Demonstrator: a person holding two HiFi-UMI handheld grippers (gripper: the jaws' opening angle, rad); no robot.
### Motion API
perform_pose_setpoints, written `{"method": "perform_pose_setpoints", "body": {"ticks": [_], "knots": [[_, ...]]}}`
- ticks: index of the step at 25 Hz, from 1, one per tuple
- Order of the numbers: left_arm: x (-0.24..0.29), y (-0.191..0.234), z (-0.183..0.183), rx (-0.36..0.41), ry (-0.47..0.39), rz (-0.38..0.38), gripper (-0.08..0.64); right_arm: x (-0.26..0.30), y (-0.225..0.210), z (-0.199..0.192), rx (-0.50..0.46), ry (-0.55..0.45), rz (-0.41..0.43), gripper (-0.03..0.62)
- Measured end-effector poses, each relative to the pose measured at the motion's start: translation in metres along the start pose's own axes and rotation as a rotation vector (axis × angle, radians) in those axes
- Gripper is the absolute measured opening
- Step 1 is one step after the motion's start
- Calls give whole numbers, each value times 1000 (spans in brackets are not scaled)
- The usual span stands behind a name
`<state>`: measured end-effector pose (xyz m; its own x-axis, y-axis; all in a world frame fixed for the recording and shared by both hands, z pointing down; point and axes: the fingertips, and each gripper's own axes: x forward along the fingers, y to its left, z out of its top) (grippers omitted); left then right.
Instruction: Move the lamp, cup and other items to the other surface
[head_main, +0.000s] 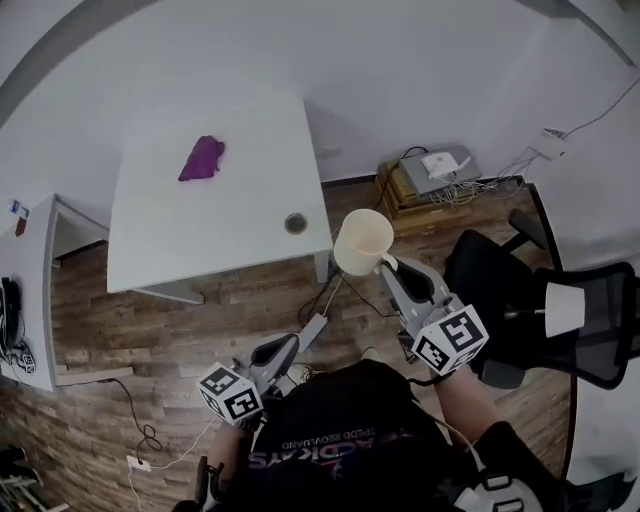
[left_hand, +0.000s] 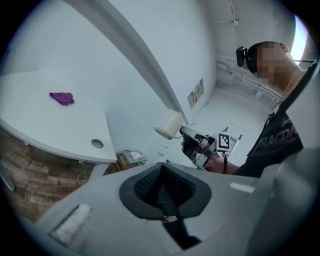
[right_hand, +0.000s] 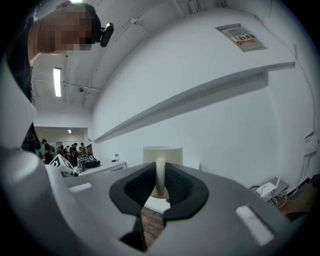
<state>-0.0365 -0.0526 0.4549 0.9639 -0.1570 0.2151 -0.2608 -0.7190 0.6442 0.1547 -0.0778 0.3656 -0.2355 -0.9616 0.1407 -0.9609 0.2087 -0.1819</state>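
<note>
Jaws of the right gripper (right_hand: 159, 186) clamp the thin handle of a cream ceramic cup (right_hand: 162, 154), whose body stands upright just past them at 12 o'clock. Left gripper (left_hand: 161, 192) jaws are pressed together with nothing between them. In the head view the cup hangs over the wooden plank floor (head_main: 200, 320), beside the 5 o'clock corner of a square white table (head_main: 220, 230). A crumpled purple cloth (head_main: 202, 158) lies toward the table's 11 o'clock.
</note>
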Motion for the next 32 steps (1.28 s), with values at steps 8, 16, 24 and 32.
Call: {"method": "perform_pose_setpoints", "body": {"ticks": [8, 16, 24, 32], "knots": [[99, -71, -30, 43, 78, -107, -2, -105, -78, -9, 21, 1, -102, 52], [143, -113, -57, 35, 104, -101, -2, -169, -120, -23, 47, 17, -128, 49], [164, -129, -67, 65, 201, -179, -2, -210, -145, -29, 95, -13, -268, 49], [167, -140, -70, 80, 293, -326, -2, -249, -129, -39, 116, -24, -454, 49]]}}
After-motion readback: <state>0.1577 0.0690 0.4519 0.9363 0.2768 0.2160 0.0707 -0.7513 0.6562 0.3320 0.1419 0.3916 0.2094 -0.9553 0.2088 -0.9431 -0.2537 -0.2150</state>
